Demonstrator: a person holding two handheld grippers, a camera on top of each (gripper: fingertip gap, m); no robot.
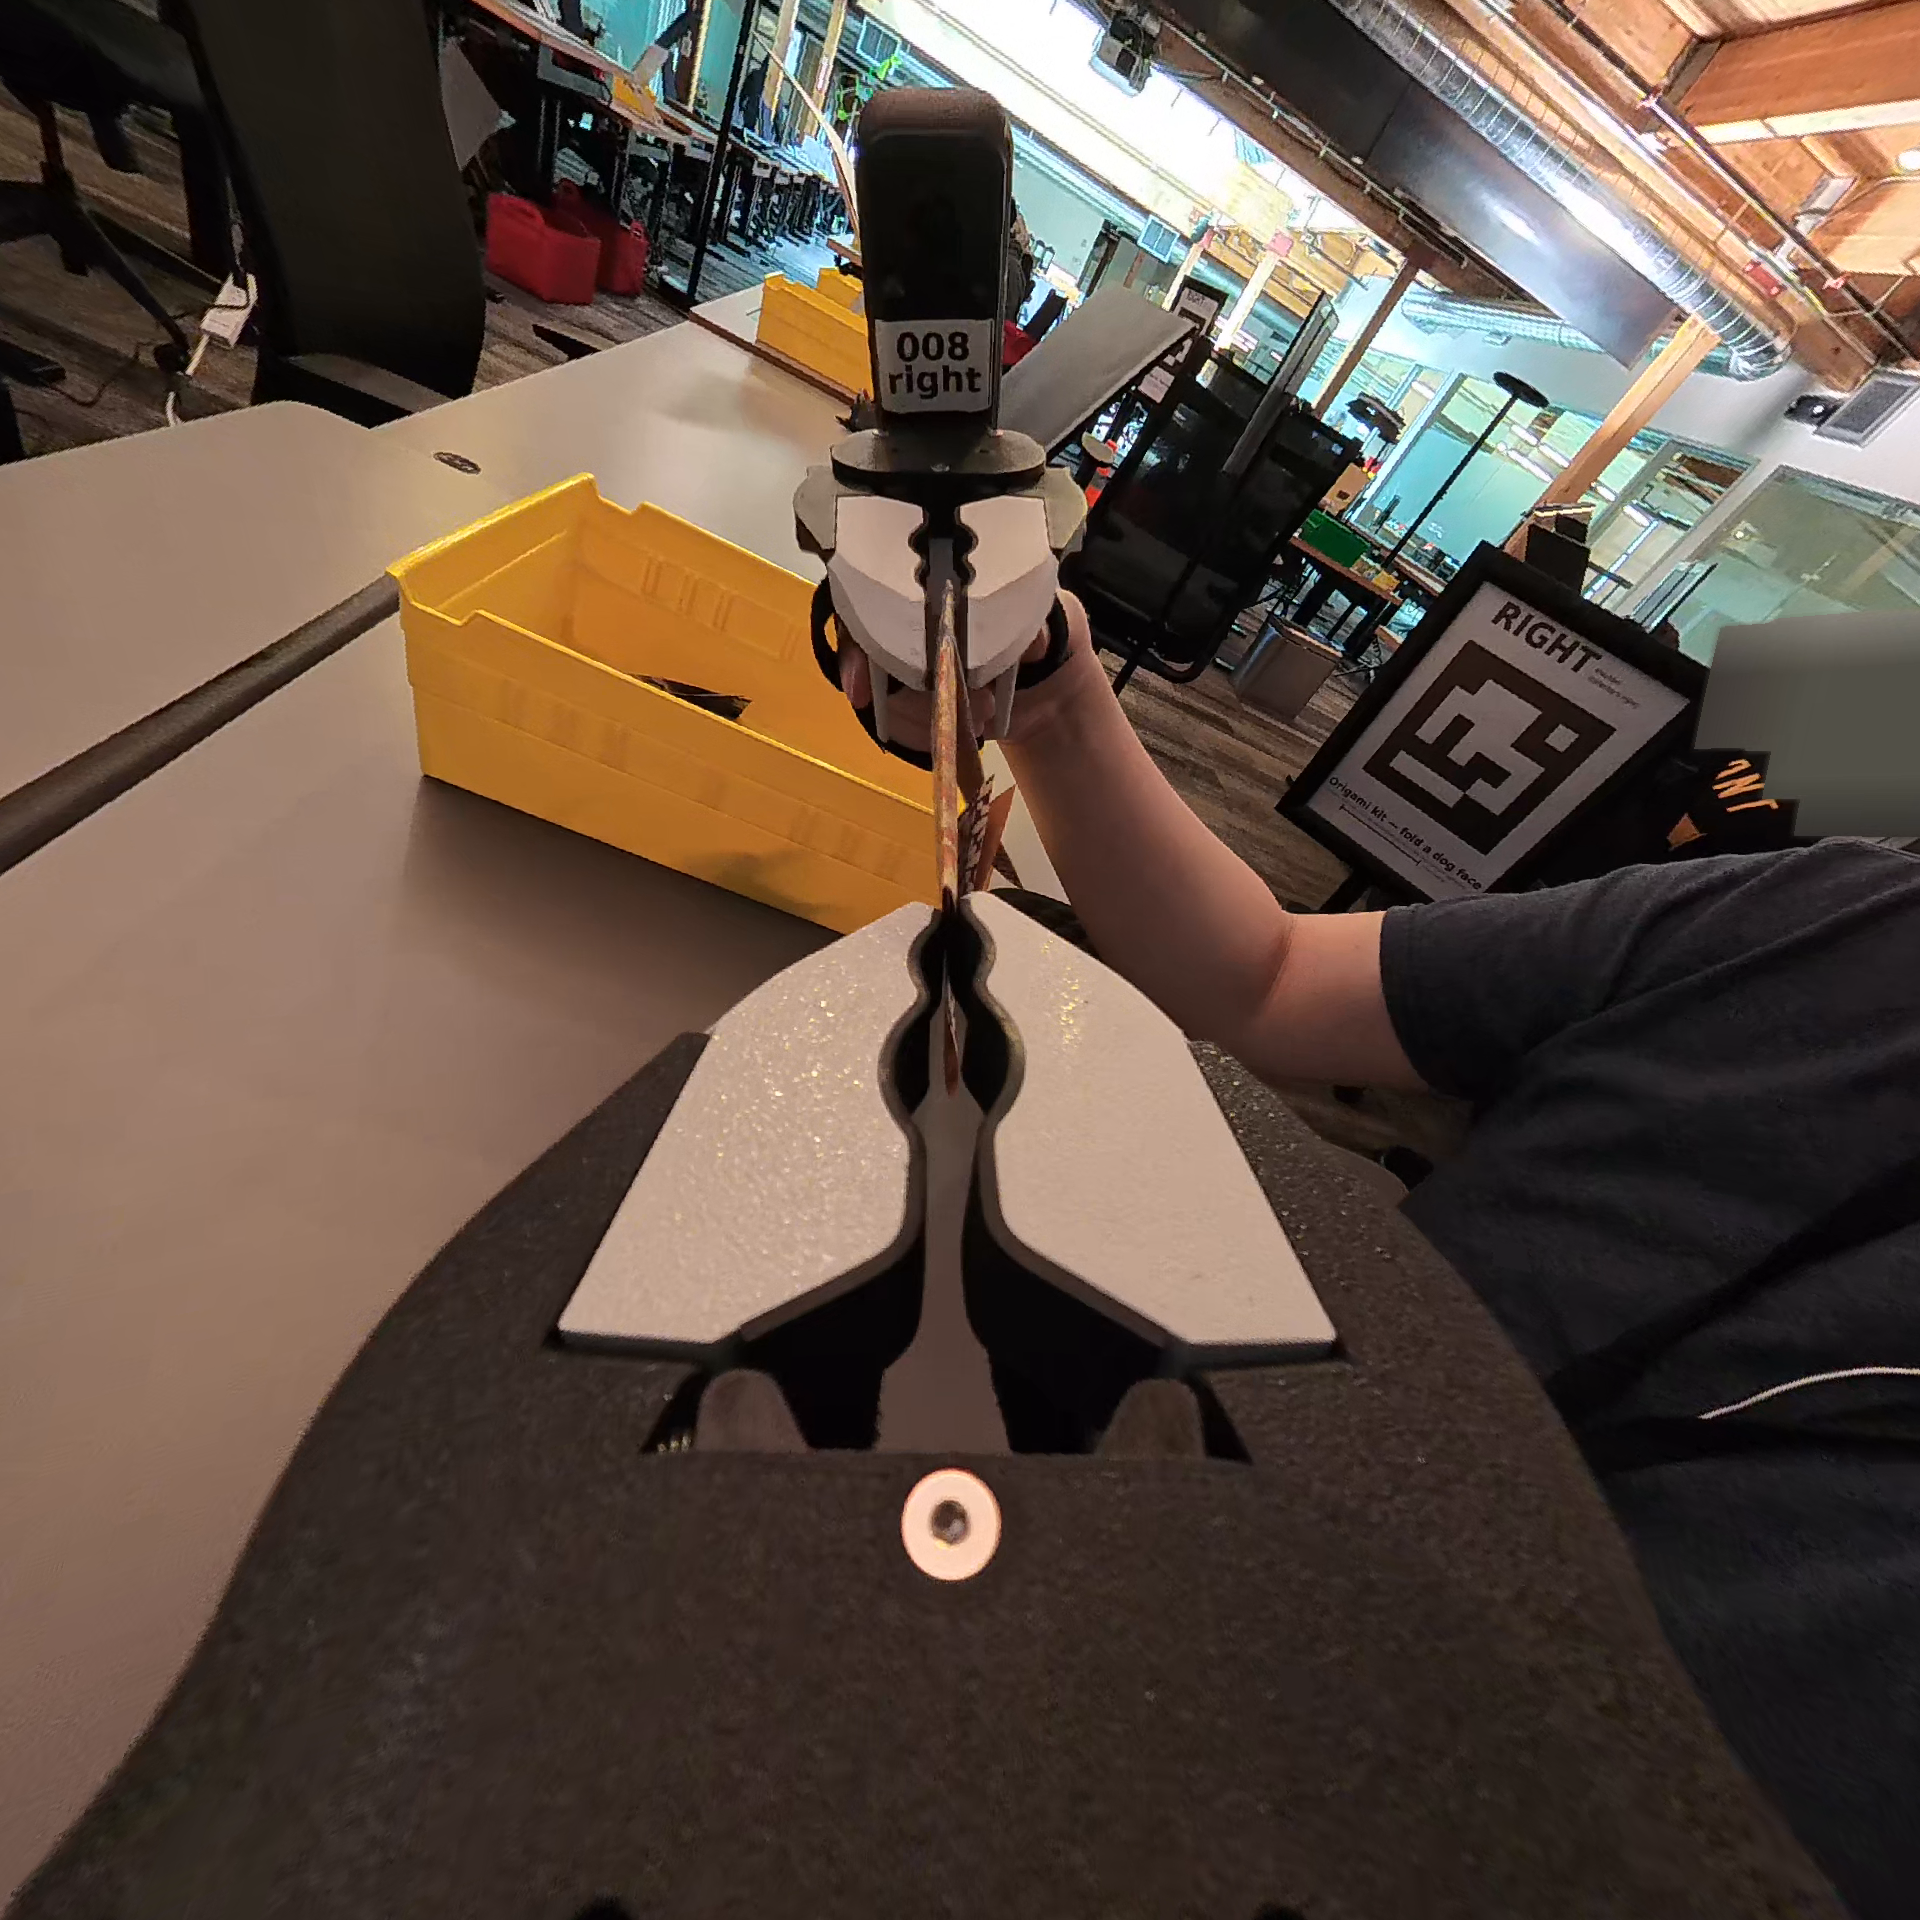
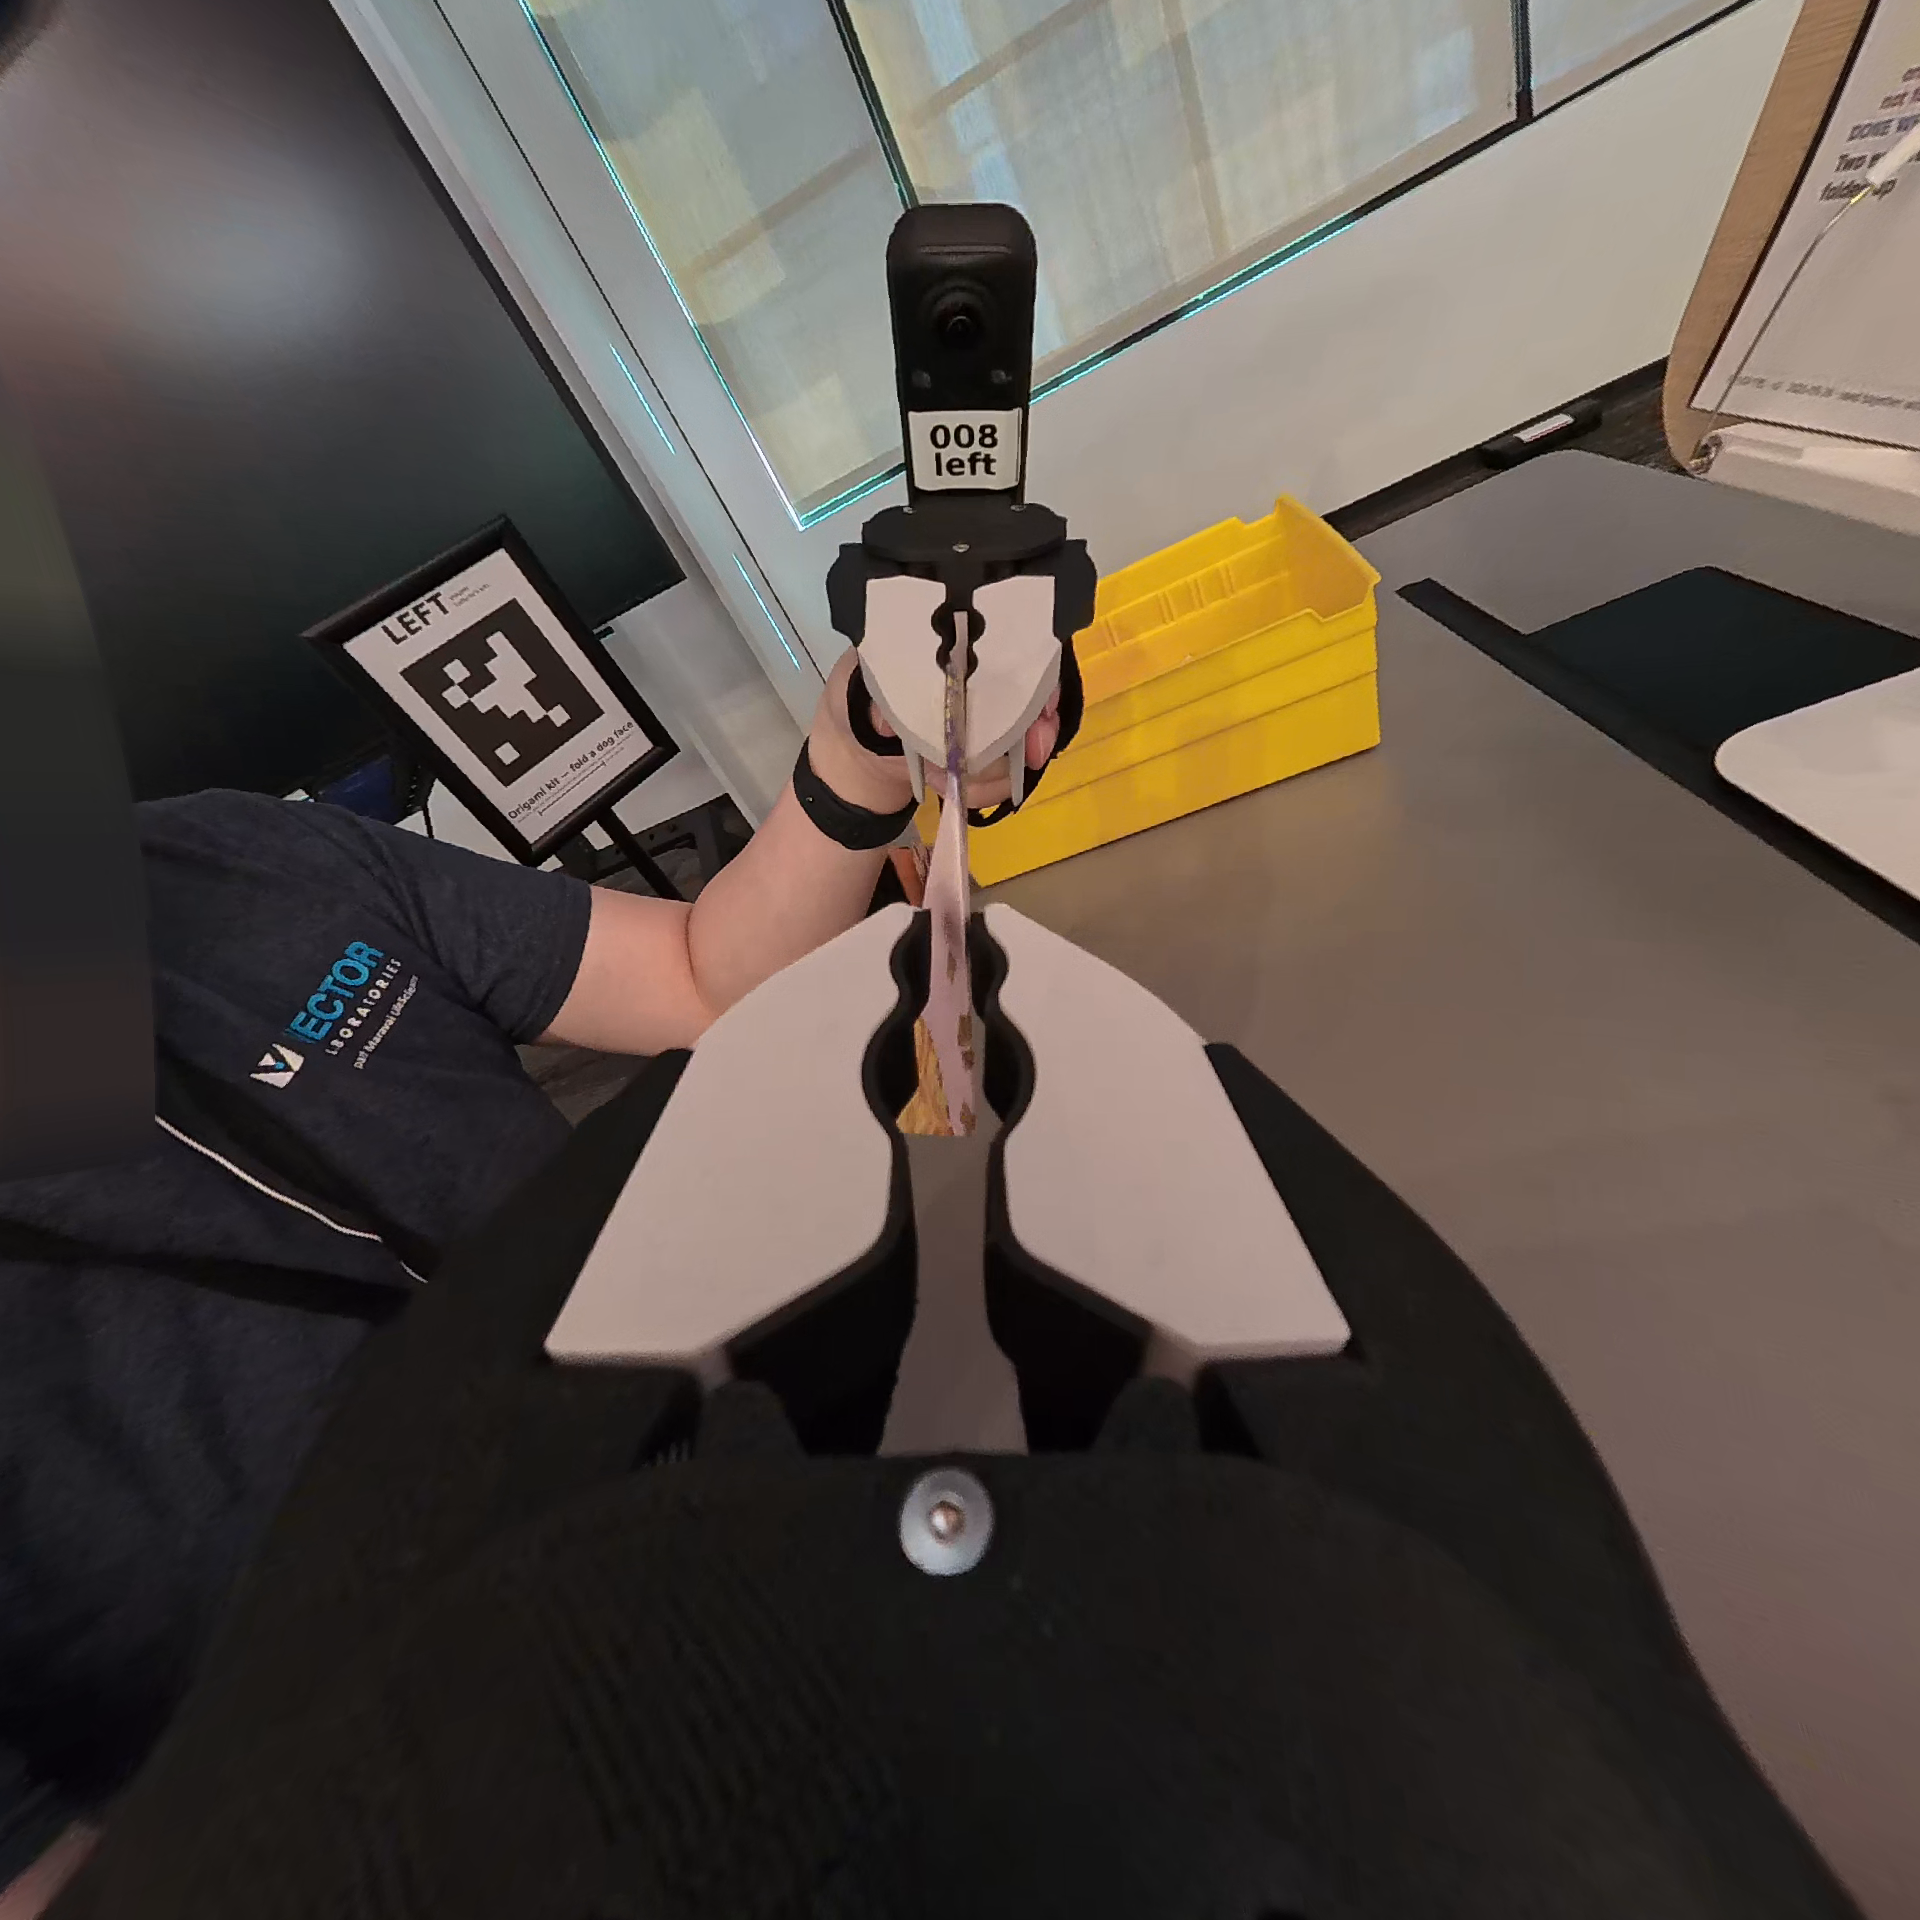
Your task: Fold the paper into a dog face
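Note:
A patterned sheet of paper (image 1: 948,800) hangs edge-on in the air above the table, stretched between the two grippers. It shows orange and brown print in the left wrist view and a pale side with brown spots in the right wrist view (image 2: 954,935). My left gripper (image 1: 951,914) is shut on one end of the paper. My right gripper (image 2: 954,920) is shut on the other end. Each gripper faces the other: the right one shows in the left wrist view (image 1: 943,592), the left one in the right wrist view (image 2: 961,665).
A yellow plastic bin (image 1: 623,665) stands on the grey table (image 1: 260,987), also in the right wrist view (image 2: 1226,686). A person's arms and dark shirt (image 1: 1662,1091) are close by. Framed marker signs (image 1: 1496,748) (image 2: 499,686) stand beyond the table edge. One gripper's finger ends stand about 8 cm off the other's.

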